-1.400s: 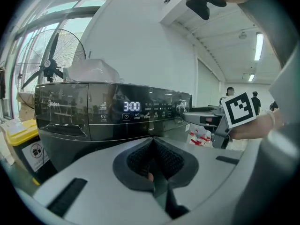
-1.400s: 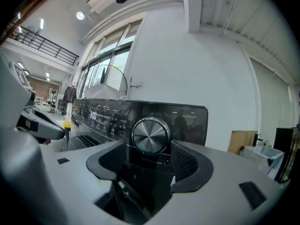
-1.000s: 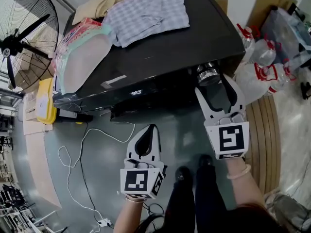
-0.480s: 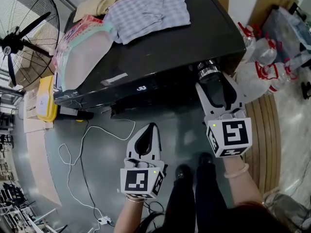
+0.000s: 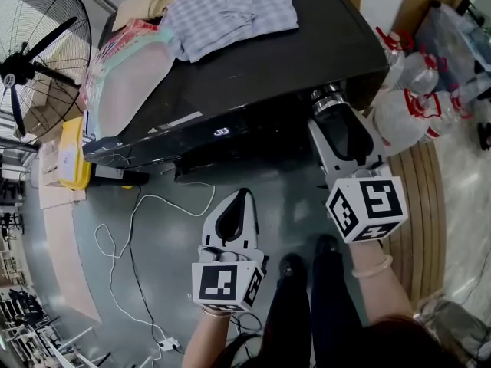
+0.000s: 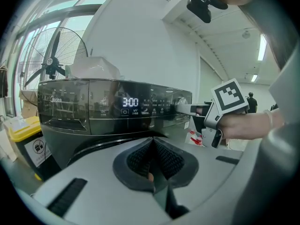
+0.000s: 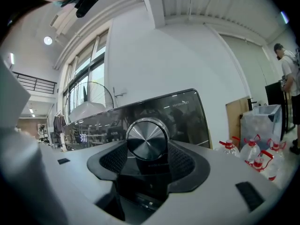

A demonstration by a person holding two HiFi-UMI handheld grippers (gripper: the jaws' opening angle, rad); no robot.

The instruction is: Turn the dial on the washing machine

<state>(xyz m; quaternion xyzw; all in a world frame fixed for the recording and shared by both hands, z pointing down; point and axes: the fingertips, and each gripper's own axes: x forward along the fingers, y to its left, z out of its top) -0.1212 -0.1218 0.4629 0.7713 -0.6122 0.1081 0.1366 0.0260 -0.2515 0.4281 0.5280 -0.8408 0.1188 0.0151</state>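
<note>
The black washing machine [image 5: 307, 44] has a silver dial [image 5: 328, 100] at the right end of its front panel. My right gripper [image 5: 335, 121] reaches up to it, and its jaws are shut on the dial's sides. In the right gripper view the dial [image 7: 146, 138] fills the gap between the black pads [image 7: 113, 157]. My left gripper [image 5: 235, 204] hangs lower, in front of the machine, shut with nothing in it. In the left gripper view the pads [image 6: 140, 158] meet, the display [image 6: 130, 102] reads 3:00, and the right gripper [image 6: 187, 109] is at the dial.
Checked clothes [image 5: 230, 14] and a plastic bag [image 5: 130, 75] lie on the machine's top. A standing fan [image 5: 34, 60] and a yellow bin [image 5: 69, 159] are to the left. Water bottles [image 5: 406, 106] stand to the right. A white cable [image 5: 146, 221] runs across the floor.
The right gripper moved forward from just short of the dial and closed around it, then rolled, so its marker cube now sits tilted. The left gripper has barely moved.
</note>
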